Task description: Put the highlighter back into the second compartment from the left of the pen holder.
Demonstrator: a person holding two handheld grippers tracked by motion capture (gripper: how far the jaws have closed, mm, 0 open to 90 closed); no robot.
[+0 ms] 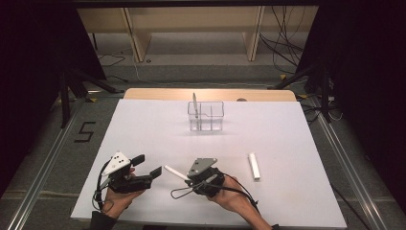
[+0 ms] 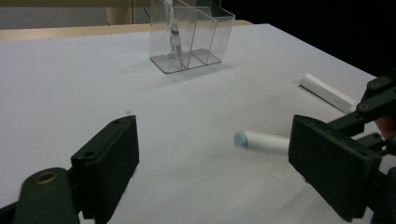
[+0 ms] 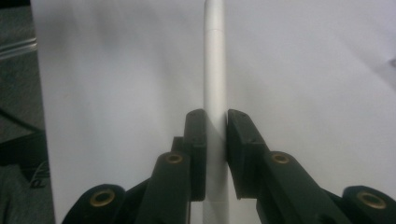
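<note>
My right gripper [image 1: 189, 178] [image 3: 215, 135] is shut on a white pen [image 1: 174, 172] [image 3: 215, 65], which sticks out to the left just above the white table. In the left gripper view the same white pen [image 2: 261, 141] shows its bluish tip between my jaws' line of sight. My left gripper [image 1: 147, 166] [image 2: 219, 163] is open at the front left, with nothing between its jaws. A second white marker [image 1: 254, 165] [image 2: 327, 92] lies flat at the right. A clear divided organizer [image 1: 206, 116] [image 2: 191, 37] stands at the far middle with one pen [image 1: 195, 102] [image 2: 174, 35] upright in it.
The white table top [image 1: 143, 129] ends in a wooden strip [image 1: 158, 94] at the back. Black stands [image 1: 67, 91] and cables [image 1: 282, 43] are on the floor beyond. A metal rail [image 1: 43, 177] runs along the left side.
</note>
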